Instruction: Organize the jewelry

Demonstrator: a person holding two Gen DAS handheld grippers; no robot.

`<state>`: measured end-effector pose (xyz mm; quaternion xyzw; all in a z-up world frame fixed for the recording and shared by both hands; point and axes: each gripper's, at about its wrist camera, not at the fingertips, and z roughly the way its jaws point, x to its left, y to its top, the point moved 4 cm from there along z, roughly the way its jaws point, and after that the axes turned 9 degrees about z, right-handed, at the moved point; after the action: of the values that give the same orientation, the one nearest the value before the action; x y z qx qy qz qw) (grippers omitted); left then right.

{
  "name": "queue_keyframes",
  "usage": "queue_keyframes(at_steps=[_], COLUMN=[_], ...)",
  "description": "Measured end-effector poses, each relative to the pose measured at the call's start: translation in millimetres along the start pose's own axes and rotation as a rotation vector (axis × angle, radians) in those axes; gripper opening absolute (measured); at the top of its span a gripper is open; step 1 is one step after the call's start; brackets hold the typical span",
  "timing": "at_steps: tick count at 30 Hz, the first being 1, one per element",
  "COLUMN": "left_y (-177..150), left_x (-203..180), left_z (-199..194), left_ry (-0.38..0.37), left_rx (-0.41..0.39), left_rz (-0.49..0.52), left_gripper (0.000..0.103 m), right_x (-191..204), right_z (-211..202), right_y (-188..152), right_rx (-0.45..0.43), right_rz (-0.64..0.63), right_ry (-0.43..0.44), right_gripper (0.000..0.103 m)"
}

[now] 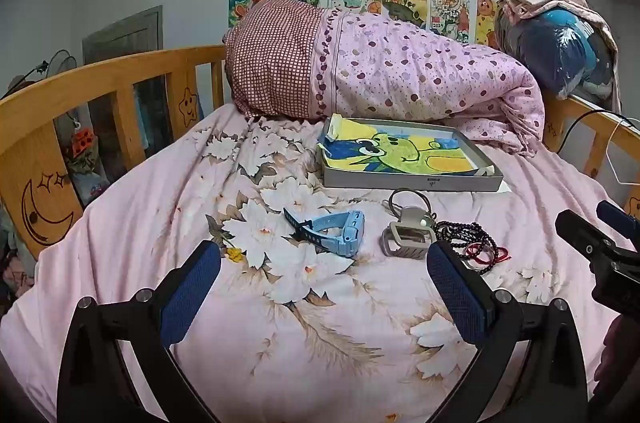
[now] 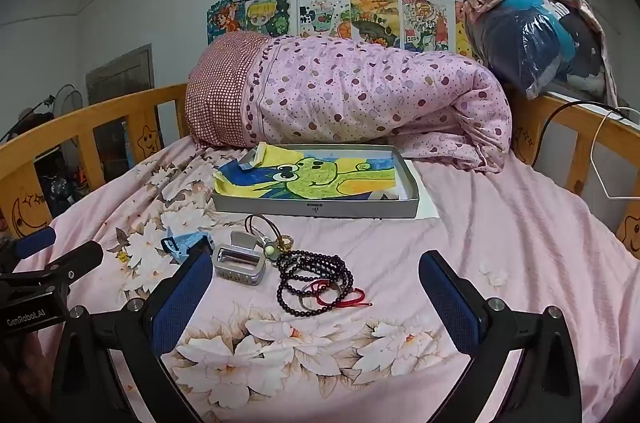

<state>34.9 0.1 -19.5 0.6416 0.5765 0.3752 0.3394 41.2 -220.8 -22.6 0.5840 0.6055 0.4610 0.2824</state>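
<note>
On the pink floral bedsheet lie a light-blue watch (image 1: 334, 229), a grey hair claw clip (image 1: 406, 241), a dark bead necklace (image 1: 474, 239) with red cord bracelets and a silver ring (image 2: 316, 293), and a dark loop with a charm (image 2: 266, 229). Behind them sits a shallow grey box (image 1: 412, 181) lined with a frog drawing. My left gripper (image 1: 324, 255) is open just short of the watch, nothing between its fingers. In the right wrist view my right gripper (image 2: 316, 267) is open, with the beads (image 2: 316, 275) and clip (image 2: 240, 265) lying ahead between its fingers.
A rolled pink quilt (image 1: 400, 75) lies behind the box. Wooden bed rails (image 1: 100, 91) run along both sides. A white hanger (image 2: 608, 159) and a black cable hang on the right rail. A bagged bundle (image 2: 532, 39) sits at the far right corner.
</note>
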Motion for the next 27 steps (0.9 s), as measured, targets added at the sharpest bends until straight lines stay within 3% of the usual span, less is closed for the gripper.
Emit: queue_keyframes(at_steps=[27], left_y=[-4.8], left_x=[-0.4], left_z=[3.6], left_ry=[0.001], left_rx=[0.008], left_rz=[0.011], left_gripper=[0.101], right_x=[-0.5], right_z=[2.7], right_y=[-2.5], right_rx=[0.017], right_rz=[0.008], right_ry=[0.001], right_gripper=[0.103])
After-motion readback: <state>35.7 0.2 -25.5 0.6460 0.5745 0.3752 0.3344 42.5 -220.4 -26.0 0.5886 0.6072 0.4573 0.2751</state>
